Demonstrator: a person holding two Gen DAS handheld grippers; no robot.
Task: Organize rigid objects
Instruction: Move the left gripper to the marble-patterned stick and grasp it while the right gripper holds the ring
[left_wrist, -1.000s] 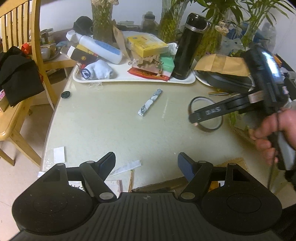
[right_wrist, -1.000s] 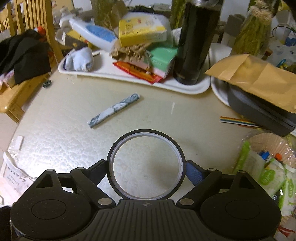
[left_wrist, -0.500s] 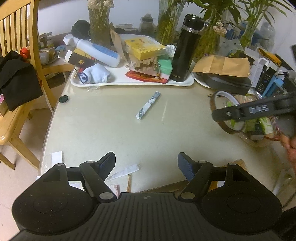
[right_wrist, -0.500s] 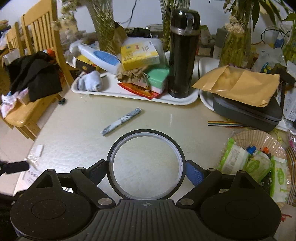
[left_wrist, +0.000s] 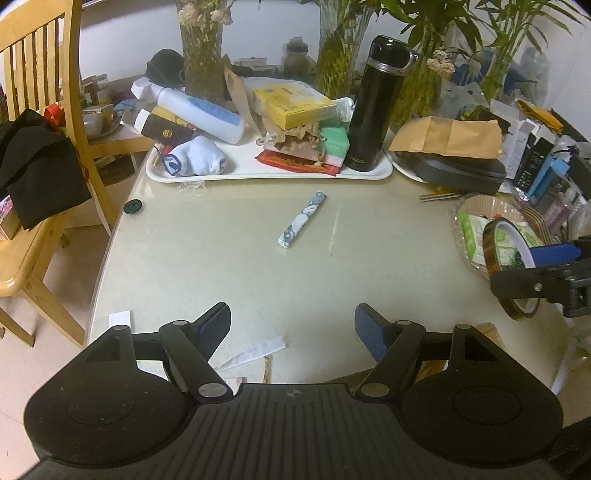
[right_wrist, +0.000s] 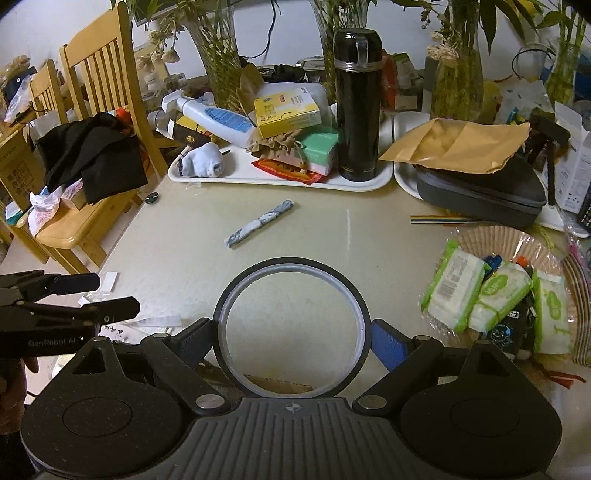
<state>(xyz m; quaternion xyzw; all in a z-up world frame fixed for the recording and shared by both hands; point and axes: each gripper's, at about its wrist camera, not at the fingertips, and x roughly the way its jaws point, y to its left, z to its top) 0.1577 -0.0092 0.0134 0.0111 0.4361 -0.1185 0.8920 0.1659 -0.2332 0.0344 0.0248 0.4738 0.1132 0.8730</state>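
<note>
Now a tape ring (right_wrist: 291, 326) is held between the jaws of the right gripper (right_wrist: 291, 338), up above the counter (right_wrist: 207, 269). No thing is held by the left gripper (left_wrist: 291, 328), and its jaws are wide apart. Ahead of both, a thin marbled stick (left_wrist: 303, 218) lies flat, slanted from near-left to far-right. It is probably reached more easily by the free left gripper.

left gripper (right_wrist: 114, 295) body, near left of right wrist view: pale lettering "GenRobot AI", last letters unsure | yellow box (right_wrist: 288, 109), bottle (right_wrist: 218, 120), wipe packs (right_wrist: 495, 299): print too small to read
</note>
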